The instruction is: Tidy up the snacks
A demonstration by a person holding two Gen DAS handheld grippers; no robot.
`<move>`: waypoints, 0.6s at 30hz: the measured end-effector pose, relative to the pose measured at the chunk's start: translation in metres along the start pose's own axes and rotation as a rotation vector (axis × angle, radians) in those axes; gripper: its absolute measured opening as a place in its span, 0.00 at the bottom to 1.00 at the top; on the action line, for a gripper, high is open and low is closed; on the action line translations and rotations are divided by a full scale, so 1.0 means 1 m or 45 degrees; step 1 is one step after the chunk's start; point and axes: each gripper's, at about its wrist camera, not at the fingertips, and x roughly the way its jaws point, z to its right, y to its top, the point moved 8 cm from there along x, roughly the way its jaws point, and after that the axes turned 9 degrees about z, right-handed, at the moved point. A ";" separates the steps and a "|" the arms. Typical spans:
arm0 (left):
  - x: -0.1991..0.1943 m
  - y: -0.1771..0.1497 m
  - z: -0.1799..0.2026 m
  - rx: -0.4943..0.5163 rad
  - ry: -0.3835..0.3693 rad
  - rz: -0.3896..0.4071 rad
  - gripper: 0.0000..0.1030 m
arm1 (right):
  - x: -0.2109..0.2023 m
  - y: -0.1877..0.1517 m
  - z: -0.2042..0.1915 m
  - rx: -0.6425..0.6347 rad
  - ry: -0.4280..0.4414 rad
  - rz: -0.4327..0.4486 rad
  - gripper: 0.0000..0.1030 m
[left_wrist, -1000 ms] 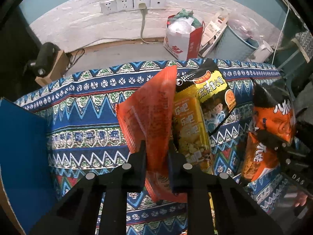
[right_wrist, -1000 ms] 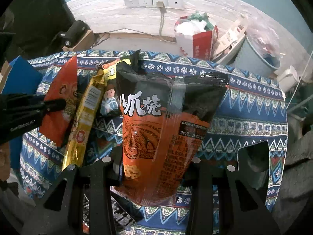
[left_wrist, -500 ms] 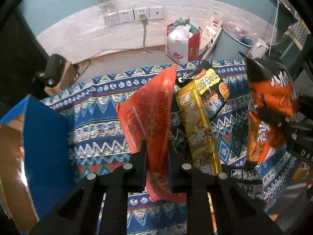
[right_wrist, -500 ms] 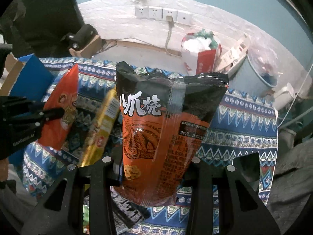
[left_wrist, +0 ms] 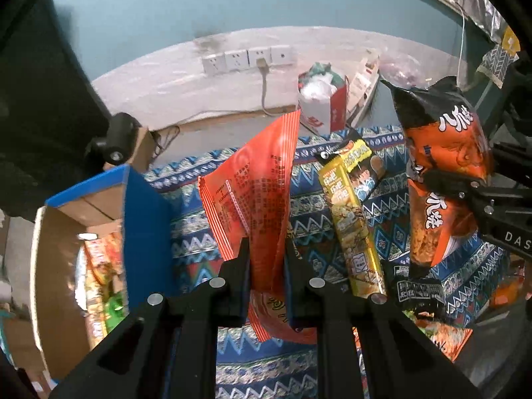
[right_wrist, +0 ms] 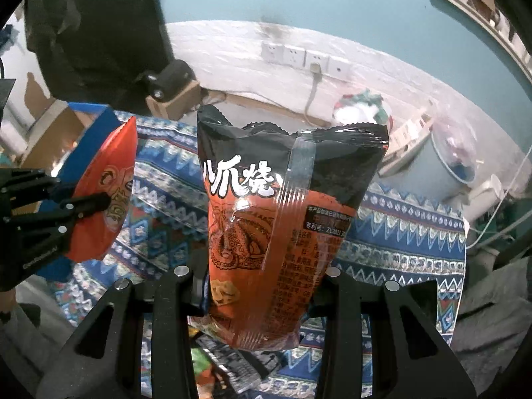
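Orange foil: a flat orange packet (left_wrist: 262,199) with a crimped, striped edge and fine dark print is pinched between the jaws of the left gripper (left_wrist: 266,266), which are closed tight on its lower part; it is held upright above the counter (left_wrist: 332,232).
Black-and-orange film: a puffy glossy bag (right_wrist: 282,219), black on top with large white characters, orange below with an octopus drawing, a clear seam strip down the middle, a serrated top edge.
Right gripper (right_wrist: 262,286): jaws narrowed onto the bag's lower sides, the bag held upright, clear of the cloth.
Counter cover: woven-look cloth in blue, white and red zigzag bands.
Lying on cloth: a long yellow packet (left_wrist: 352,229), slim and shiny, overlapping a black-and-yellow packet (left_wrist: 362,163) behind it.
Cardboard box (left_wrist: 99,219): blue outside, brown inside, open, at the counter's left edge; colourful packets are seen inside, blurred.
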 end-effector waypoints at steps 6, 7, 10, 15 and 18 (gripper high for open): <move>-0.031 0.002 -0.015 0.004 0.026 0.068 0.15 | -0.020 0.017 -0.026 -0.031 0.042 0.059 0.36; -0.036 0.002 -0.017 0.004 0.033 0.079 0.16 | -0.022 0.020 -0.031 -0.037 0.050 0.068 0.36; -0.050 0.002 -0.024 0.000 0.044 0.110 0.15 | -0.026 0.029 -0.043 -0.049 0.075 0.091 0.36; -0.072 0.003 -0.039 -0.018 0.070 0.158 0.15 | -0.028 0.042 -0.067 -0.071 0.120 0.111 0.36; -0.084 0.002 -0.051 -0.036 0.092 0.185 0.16 | -0.026 0.049 -0.084 -0.091 0.144 0.119 0.36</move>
